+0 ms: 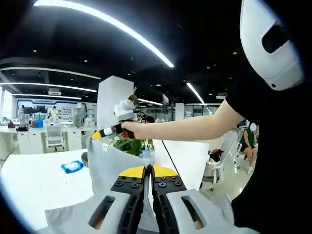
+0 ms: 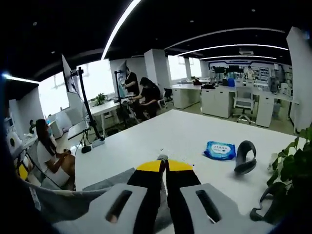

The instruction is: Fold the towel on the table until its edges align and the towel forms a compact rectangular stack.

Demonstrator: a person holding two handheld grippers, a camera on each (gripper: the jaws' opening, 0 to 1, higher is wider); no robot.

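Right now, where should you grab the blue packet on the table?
Grab the blue packet across its narrow sides, coming straight down from above. It lies flat on the white table, so nothing sticks up; the dark curved band lies close on one side.

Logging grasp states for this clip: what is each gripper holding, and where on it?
Both hold the grey towel: the left gripper and the right gripper are each shut on an edge of it, lifting it off the table.
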